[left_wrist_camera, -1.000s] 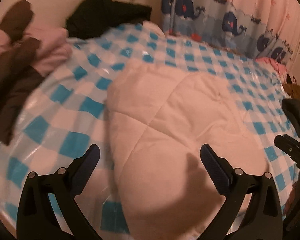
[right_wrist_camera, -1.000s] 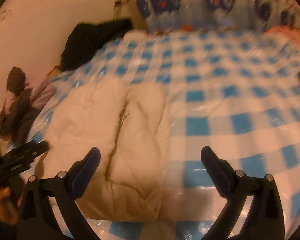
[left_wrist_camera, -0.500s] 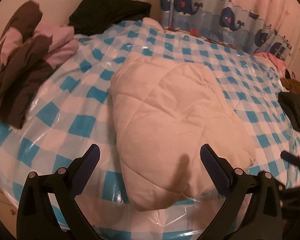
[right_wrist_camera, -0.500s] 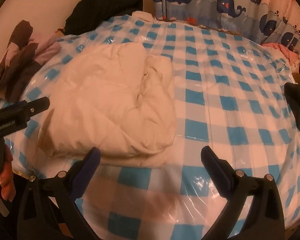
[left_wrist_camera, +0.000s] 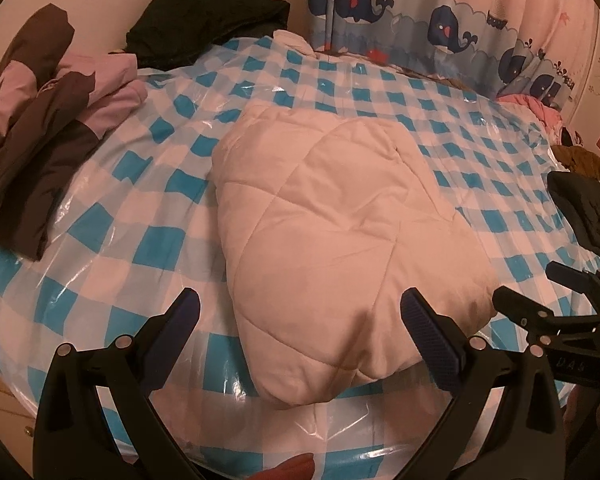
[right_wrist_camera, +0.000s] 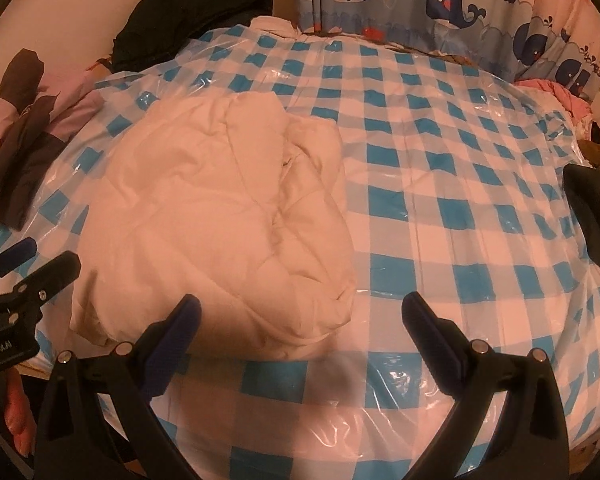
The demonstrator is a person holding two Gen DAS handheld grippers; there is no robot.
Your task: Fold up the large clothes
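A white quilted padded garment (left_wrist_camera: 336, 236) lies folded into a thick bundle on the blue-and-white checked bed cover (left_wrist_camera: 148, 248); it also shows in the right wrist view (right_wrist_camera: 216, 232), left of centre. My left gripper (left_wrist_camera: 300, 316) is open and empty, held above the bundle's near end. My right gripper (right_wrist_camera: 300, 316) is open and empty, above the cover just past the bundle's near right corner. The right gripper shows at the right edge of the left wrist view (left_wrist_camera: 556, 304), and the left gripper at the left edge of the right wrist view (right_wrist_camera: 28, 268).
A brown-and-pink garment pile (left_wrist_camera: 40, 120) lies at the bed's left edge. A black garment (left_wrist_camera: 204, 16) lies at the far left corner by the wall. A dark garment (left_wrist_camera: 584, 216) lies at the right edge. A whale-print curtain (left_wrist_camera: 420, 24) hangs behind the bed.
Both grippers have pulled back and up from the white bundle, so more of the bed shows. The bundle lies still. Both grippers stay open.
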